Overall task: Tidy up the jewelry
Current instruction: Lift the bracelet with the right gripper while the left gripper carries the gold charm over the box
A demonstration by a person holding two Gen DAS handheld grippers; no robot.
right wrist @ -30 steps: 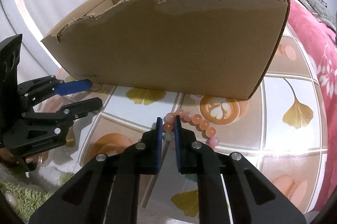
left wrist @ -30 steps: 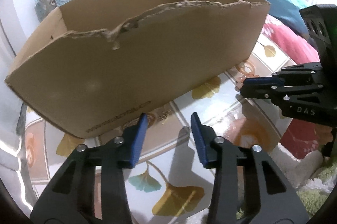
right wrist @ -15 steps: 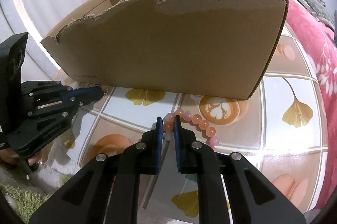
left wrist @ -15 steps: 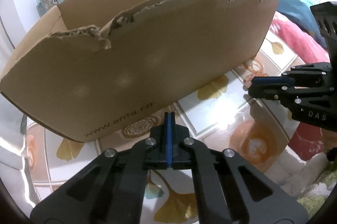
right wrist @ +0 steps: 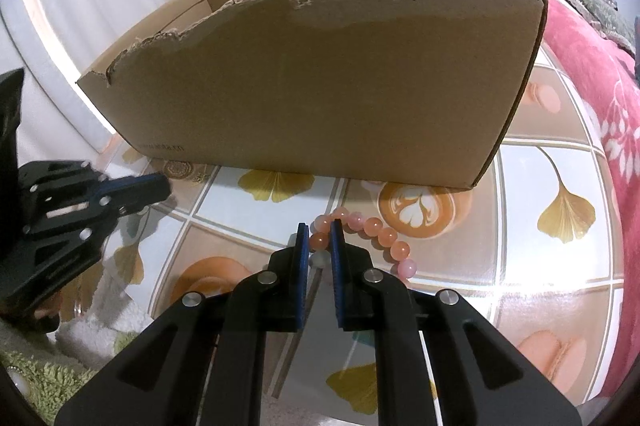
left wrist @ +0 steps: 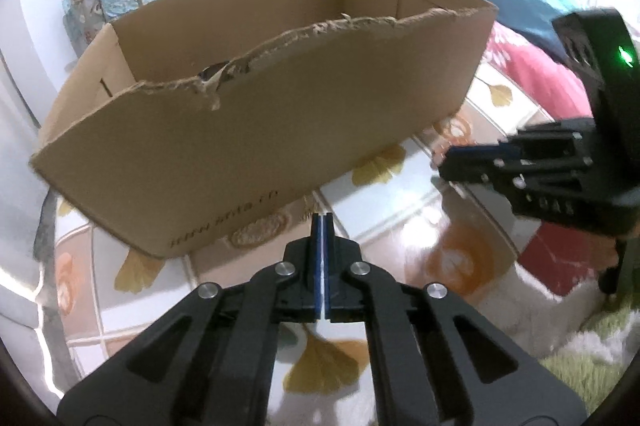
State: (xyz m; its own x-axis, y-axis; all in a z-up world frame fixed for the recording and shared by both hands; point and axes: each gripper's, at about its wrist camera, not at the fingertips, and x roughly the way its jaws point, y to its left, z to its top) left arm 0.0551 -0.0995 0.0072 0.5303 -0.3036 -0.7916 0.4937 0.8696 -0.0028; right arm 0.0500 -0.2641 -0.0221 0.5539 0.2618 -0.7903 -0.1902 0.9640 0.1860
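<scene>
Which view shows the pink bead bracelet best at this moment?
The right wrist view: the bead bracelet lies in front of the cardboard box, one bead pinched by the right gripper. The left wrist view shows at most a pinkish hint of it, hidden behind that gripper's fingers.

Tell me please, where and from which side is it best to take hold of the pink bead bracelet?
Grip the pink and orange bead bracelet across its strand at the near-left end, coming from above and the front. It lies flat on the glossy patterned tabletop, so only a single bead fits between the pads. The right gripper is already shut on one bead there, clear of the torn brown cardboard box.
</scene>
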